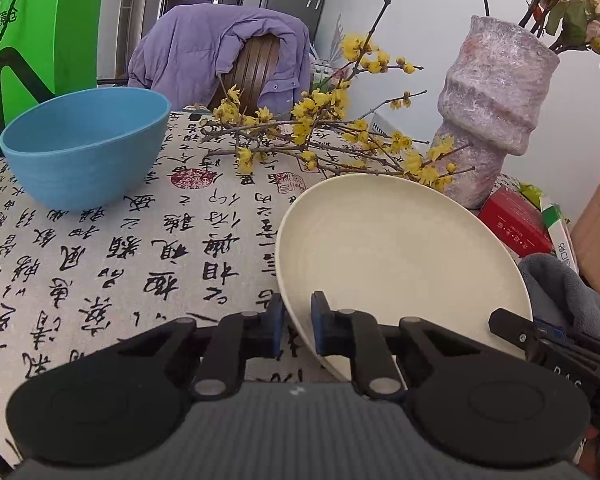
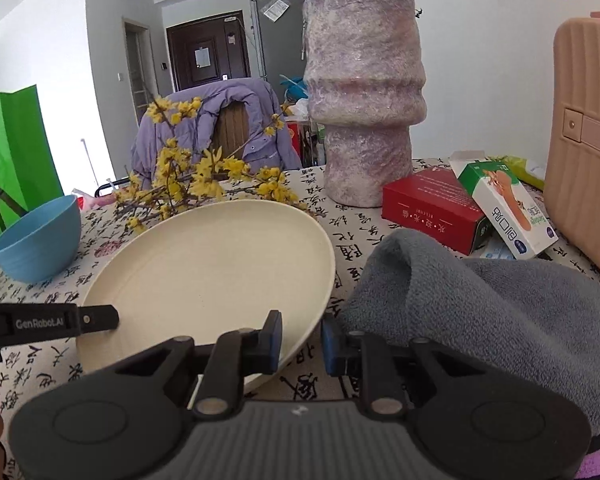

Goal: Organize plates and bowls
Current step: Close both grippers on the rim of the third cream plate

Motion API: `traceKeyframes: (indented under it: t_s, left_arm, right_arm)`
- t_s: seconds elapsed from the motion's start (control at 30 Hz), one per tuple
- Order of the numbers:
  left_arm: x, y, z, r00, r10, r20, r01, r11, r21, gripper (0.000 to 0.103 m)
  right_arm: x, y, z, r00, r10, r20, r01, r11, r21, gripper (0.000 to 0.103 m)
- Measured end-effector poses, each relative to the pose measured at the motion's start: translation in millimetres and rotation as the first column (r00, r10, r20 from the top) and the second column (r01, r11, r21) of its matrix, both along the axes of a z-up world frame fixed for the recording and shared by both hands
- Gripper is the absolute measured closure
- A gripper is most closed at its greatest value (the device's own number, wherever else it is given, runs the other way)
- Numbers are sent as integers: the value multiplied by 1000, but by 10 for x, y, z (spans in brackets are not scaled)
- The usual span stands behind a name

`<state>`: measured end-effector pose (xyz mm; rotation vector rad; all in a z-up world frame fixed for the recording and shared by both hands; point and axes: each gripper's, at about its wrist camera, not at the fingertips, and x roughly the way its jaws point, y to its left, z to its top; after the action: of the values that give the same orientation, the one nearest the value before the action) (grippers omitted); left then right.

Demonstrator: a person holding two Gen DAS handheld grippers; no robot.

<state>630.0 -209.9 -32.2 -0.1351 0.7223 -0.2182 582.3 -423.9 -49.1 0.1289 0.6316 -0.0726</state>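
Table covered by a calligraphy-print cloth [image 1: 100, 272]; a chair draped with a purple jacket [image 1: 204, 44] and a dark door are seen behind. A cream plate [image 1: 396, 264], plain and shallow, is held tilted off the cloth. Its near-left rim is straddled by the left gripper [image 1: 298, 330], pads narrowly parted, contact not clear. Its right rim is straddled by the right gripper [image 2: 302, 344], jaws wider, outer pad apart from the rim. A blue bowl [image 1: 84, 148] stands well apart at far left. Yellow flower branches [image 1: 320, 128] and a mottled vase [image 1: 492, 108] crowd the far edge; a grey towel [image 2: 480, 300] and red box [image 2: 432, 208] are seen on the right.
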Motion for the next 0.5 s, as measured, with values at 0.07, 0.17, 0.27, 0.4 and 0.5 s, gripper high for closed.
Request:
traceKeyframes:
  t_s: [0.07, 0.17, 0.27, 0.4, 0.5]
  left_arm:
    - [-88, 41, 23, 1000, 4, -13, -4, 1000, 9, 89]
    - [-232, 137, 53, 999, 16, -46, -16, 1000, -8, 89]
    - [-445, 216, 84, 998, 23, -53, -24, 1000, -3, 88]
    - [-811, 328, 155, 998, 36, -56, -37, 999, -5, 89]
    - [-1163, 389, 223, 998, 34, -43, -34, 999, -3, 89]
  right_arm:
    - [-21, -5, 7, 1000, 8, -16, -7, 1000, 26, 85]
    - [-89, 31, 40, 1000, 16, -18, -16, 999, 42, 88]
    - [-235, 122, 122, 1000, 21, -12, -21, 999, 43, 89]
    - [-541, 239, 195, 999, 45, -24, -44, 999, 31, 88]
    - [-871, 307, 248, 999, 48, -12, -48, 998, 30, 89]
